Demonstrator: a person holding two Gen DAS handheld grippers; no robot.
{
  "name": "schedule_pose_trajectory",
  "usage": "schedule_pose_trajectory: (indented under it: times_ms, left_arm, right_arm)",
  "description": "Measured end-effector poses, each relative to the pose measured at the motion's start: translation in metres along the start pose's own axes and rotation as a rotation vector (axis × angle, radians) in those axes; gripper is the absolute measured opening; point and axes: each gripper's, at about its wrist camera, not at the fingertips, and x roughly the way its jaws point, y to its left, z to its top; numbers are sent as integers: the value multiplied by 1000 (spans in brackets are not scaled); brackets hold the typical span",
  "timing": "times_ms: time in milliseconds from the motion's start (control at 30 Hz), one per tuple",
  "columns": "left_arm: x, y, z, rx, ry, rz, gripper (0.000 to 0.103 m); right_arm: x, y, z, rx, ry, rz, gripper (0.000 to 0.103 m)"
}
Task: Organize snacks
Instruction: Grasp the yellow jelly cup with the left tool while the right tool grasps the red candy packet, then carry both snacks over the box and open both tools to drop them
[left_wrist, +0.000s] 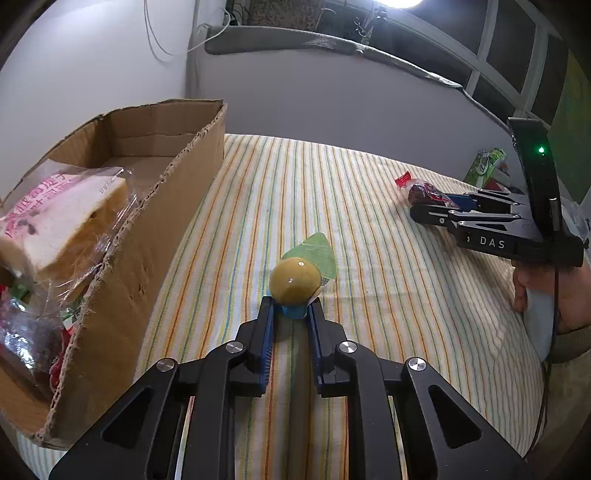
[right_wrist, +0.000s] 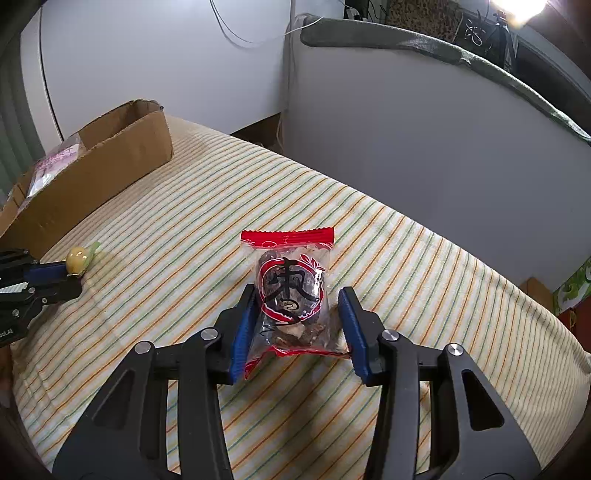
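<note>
Your left gripper (left_wrist: 293, 308) is nearly closed, pinching the wrapper end of a small round yellow jelly snack (left_wrist: 294, 283) over the striped bedsheet (left_wrist: 369, 295), just right of the brown cardboard box (left_wrist: 122, 258) holding wrapped bread (left_wrist: 62, 221). Your right gripper (right_wrist: 297, 325) is spread partly open around a clear red-edged packet of dried dates (right_wrist: 291, 291) on the sheet; its left pad touches, the right stands just clear.

The left black two-finger gripper with blue pads (left_wrist: 291, 308) reaches forward low over the surface, its jaws drawn in narrow and pinching at the fingertips. The right black two-finger gripper with blue pads (right_wrist: 301, 295) is level and low, jaws spread wide. A bare hand (left_wrist: 546, 295) grips its handle from below.
</note>
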Motion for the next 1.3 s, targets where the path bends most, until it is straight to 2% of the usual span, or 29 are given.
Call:
schedule_pose_trajectory:
  times_ms: [267, 667, 733, 800, 900, 1200, 1233, 1300]
  left_arm:
    - [-12, 0, -2, 15, -43, -49, 13]
    - [-63, -1, -10, 36, -142, -131, 13]
    - [-75, 0, -12, 49, -169, -133, 13]
    - [-89, 1, -15, 68, -200, -131, 7]
    - [-107, 0, -16, 89, -259, -122, 7]
    - [-160, 14, -3, 100, -431, -132, 6]
    - [-162, 17, -1, 96, -432, -128, 6]
    - [-154, 25, -2, 93, -380, -127, 9]
  right_arm:
    - [-33, 17, -13, 26, -55, -47, 46]
    - [-105, 88, -52, 177, -193, -122, 46]
    - [-118, 98, -57, 216, -229, -140, 46]
    - [-132, 106, -61, 257, -267, -154, 46]
    - [-149, 116, -58, 284, -303, -173, 46]
    - [-197, 134, -37, 228, -358, -242, 46]
    - [-197, 133, -39, 232, -359, -237, 46]
    - [-192, 131, -49, 249, -355, -217, 46]
